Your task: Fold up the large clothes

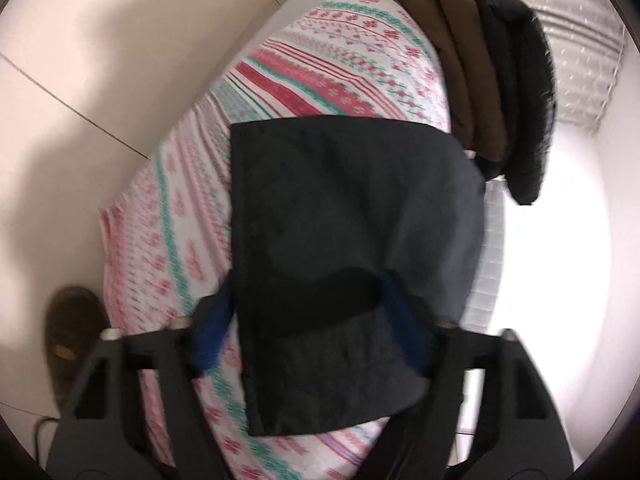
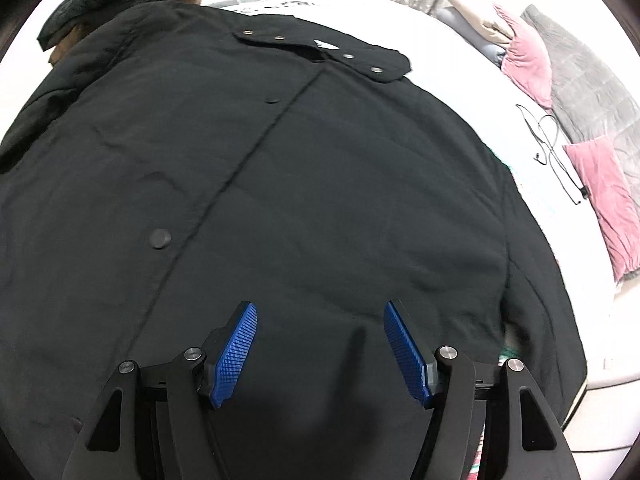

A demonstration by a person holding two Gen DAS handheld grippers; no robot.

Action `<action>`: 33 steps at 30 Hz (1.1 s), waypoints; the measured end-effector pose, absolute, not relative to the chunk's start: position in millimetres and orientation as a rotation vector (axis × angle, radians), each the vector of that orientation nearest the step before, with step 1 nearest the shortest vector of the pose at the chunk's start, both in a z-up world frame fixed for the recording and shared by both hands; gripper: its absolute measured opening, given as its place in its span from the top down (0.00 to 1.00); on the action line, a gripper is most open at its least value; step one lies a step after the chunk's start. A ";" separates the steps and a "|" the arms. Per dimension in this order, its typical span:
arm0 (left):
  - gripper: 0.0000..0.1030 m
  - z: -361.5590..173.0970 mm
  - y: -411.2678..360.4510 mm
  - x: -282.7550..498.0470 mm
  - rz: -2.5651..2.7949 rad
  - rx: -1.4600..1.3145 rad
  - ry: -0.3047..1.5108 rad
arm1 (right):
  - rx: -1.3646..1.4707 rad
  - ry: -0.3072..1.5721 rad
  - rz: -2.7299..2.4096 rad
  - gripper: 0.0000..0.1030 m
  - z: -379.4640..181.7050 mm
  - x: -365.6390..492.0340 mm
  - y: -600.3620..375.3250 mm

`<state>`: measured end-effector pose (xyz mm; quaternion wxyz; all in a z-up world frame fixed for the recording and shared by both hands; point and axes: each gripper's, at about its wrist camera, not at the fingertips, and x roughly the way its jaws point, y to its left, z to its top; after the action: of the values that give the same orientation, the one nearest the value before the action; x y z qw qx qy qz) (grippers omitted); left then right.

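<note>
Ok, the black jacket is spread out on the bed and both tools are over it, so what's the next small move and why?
Probably lower the right tool onto the jacket and pinch the fabric near its hem. Its jaws are open with nothing between them, and the jacket lies flat, front up, not yet folded. The left tool has dark cloth lying across its fingers, but whether it grips it is unclear.

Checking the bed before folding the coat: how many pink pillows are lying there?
2. One pink pillow lies at the upper right against the grey blanket; a second pink pillow lies nearer, below it. Others may be out of view.
</note>
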<state>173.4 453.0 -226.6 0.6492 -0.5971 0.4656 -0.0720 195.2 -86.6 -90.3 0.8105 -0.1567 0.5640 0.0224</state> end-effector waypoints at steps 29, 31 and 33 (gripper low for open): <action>0.84 174.5 168.3 258.8 -0.531 -0.283 0.541 | -0.029 1.112 0.188 0.35 -59.1 213.6 -87.4; 0.84 169.8 143.6 268.6 -0.564 -0.256 0.569 | 0.021 1.106 0.198 0.35 -57.5 216.6 -93.6; 0.83 159.3 109.1 278.4 -0.651 -0.204 0.642 | 0.072 1.099 0.204 0.35 -56.4 218.6 -101.3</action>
<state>278.4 109.1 159.3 0.8924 -0.0984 0.3094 -0.3135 218.6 -101.3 -56.5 0.8473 0.0341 0.5212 0.0967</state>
